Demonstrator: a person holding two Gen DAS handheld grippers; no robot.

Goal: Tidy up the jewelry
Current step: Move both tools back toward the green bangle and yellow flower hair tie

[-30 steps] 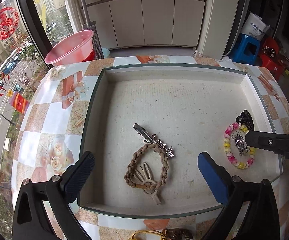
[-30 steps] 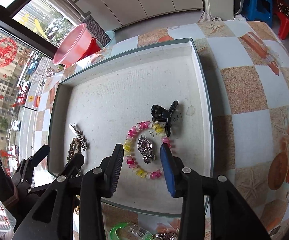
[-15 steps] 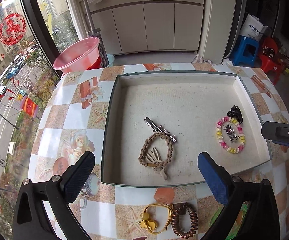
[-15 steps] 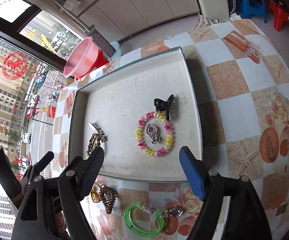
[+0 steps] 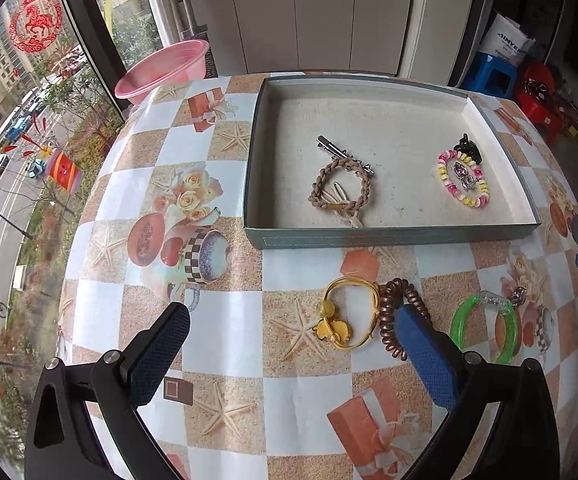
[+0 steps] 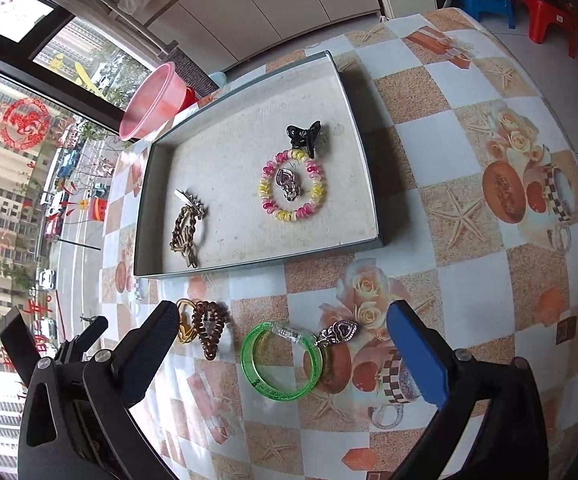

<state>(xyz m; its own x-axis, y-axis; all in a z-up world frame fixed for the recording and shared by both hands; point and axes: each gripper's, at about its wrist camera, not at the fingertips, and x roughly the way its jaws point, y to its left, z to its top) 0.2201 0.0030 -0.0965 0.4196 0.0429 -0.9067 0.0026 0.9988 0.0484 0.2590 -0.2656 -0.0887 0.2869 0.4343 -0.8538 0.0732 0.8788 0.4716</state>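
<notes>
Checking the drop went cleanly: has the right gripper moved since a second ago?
Yes. The right gripper has backed out of the tray, its jaws just opening, and is now over the green bangle.

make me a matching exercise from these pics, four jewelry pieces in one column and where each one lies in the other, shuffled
Things:
1. green bangle
2. braided brown bracelet
3. black claw clip
4. gold wire bracelet

Places:
A. in the tray, just beyond the pink and yellow bead bracelet
B. on the tablecloth, touching the brown spiral hair tie
C. on the tablecloth, between the right tongs' open tips
D. in the tray, beside the silver hair clip

Pairs: 1-C, 2-D, 3-A, 4-B
</notes>
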